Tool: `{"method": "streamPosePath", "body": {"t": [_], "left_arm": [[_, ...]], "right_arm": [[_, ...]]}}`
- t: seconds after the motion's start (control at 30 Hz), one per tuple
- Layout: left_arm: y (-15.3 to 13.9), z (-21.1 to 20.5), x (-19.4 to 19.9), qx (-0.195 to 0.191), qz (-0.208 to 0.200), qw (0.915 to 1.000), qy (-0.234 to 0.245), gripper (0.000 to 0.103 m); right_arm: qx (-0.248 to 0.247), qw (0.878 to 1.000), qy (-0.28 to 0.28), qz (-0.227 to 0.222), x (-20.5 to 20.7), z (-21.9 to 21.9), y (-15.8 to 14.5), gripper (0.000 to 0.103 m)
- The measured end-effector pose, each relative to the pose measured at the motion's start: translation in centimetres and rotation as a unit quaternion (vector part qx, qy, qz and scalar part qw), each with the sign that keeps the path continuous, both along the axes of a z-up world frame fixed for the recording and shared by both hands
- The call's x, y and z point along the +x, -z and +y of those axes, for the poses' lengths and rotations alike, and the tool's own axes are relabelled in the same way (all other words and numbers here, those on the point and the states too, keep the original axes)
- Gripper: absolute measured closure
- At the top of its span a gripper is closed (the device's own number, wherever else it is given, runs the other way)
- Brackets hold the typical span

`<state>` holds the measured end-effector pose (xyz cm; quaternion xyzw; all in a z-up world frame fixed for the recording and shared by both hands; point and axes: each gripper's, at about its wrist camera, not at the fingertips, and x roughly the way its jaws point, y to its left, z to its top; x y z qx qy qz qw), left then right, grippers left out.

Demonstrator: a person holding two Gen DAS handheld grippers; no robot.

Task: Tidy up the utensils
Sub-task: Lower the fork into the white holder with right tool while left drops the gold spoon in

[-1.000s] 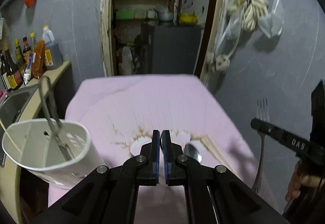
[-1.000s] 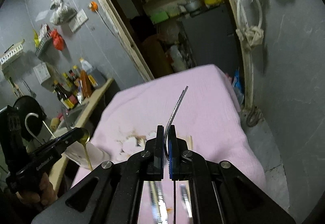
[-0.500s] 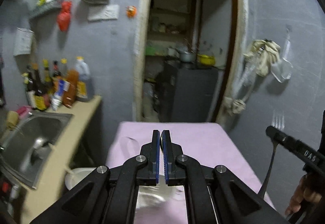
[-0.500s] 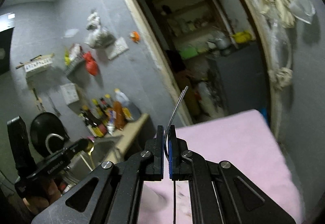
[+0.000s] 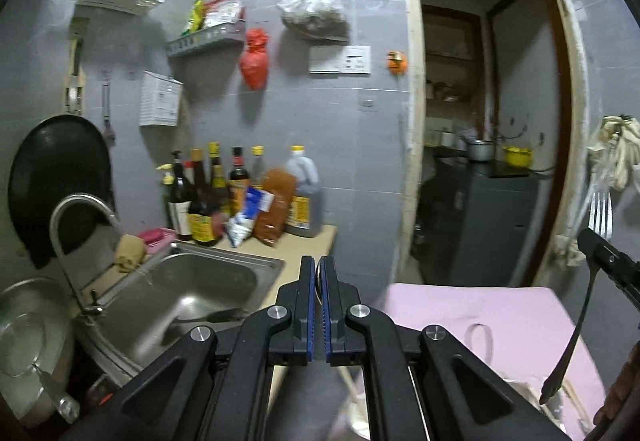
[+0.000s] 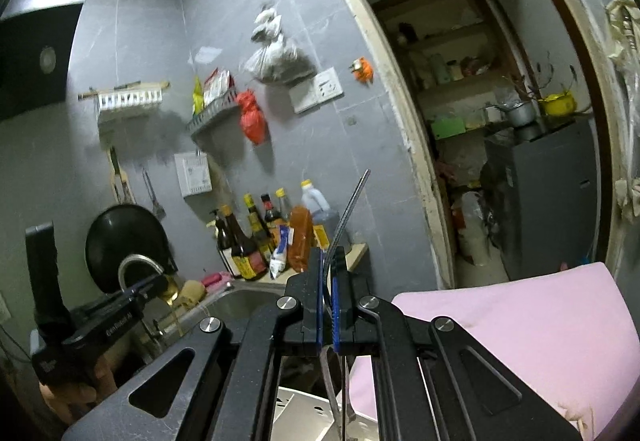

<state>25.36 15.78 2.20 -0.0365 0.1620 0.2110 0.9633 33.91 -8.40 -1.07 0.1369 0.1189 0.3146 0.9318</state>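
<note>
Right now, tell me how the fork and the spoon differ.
The fork has tines, pointing up; the spoon shows a rounded bowl. The fork looks silver, the spoon golden. The fork is in the right gripper, the spoon in the left gripper. Both are clamped in shut jaws near the head end.
</note>
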Motion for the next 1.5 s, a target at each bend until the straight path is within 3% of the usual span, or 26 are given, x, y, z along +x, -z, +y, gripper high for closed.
{"method": "streamPosePath", "body": {"t": [0.37,0.67,0.93,1.0,1.03,1.1,1.27,1.33,1.43,1.5], "left_arm": [[2.9,-0.3,1.6,-0.003,0.016,0.9999,-0.004,0.099],[4.3,-2.4,2.3,0.027,0.031,0.9991,0.009,0.099],[5.2,-2.3,2.5,-0.031,0.062,0.9958,0.06,0.097],[5.4,-2.1,2.4,-0.058,0.065,0.9931,0.078,0.096],[5.4,-2.0,2.3,-0.07,0.066,0.9918,0.084,0.096],[5.7,-1.8,2.1,-0.089,0.066,0.9898,0.089,0.093],[5.5,-1.5,1.2,-0.119,0.057,0.9869,0.092,0.074],[5.2,-1.6,0.8,-0.125,0.051,0.9862,0.095,0.069],[4.4,-2.2,0.3,-0.122,0.04,0.9869,0.097,0.052],[3.8,-2.6,-0.1,-0.119,0.027,0.9875,0.1,0.046]], "right_arm": [[-0.019,1.0,0.01,0.021,1.6,0.5,3.5,0.1],[-0.026,0.999,0.006,0.035,2.4,1.1,4.8,0.1],[-0.039,0.997,-0.004,0.065,1.9,0.6,5.7,0.098],[-0.041,0.996,-0.005,0.074,1.6,0.3,6.0,0.09],[-0.039,0.996,-0.004,0.076,1.5,0.1,6.0,0.078],[-0.03,0.997,0.0,0.076,1.2,-0.4,6.0,0.064],[-0.02,0.997,0.006,0.071,0.5,-1.7,5.0,0.063],[-0.02,0.998,0.013,0.065,0.1,-2.3,4.3,0.054],[-0.018,0.998,0.026,0.053,-0.6,-3.5,3.2,0.047],[-0.021,0.998,0.036,0.047,-1.1,-4.4,2.4,0.042]]}}
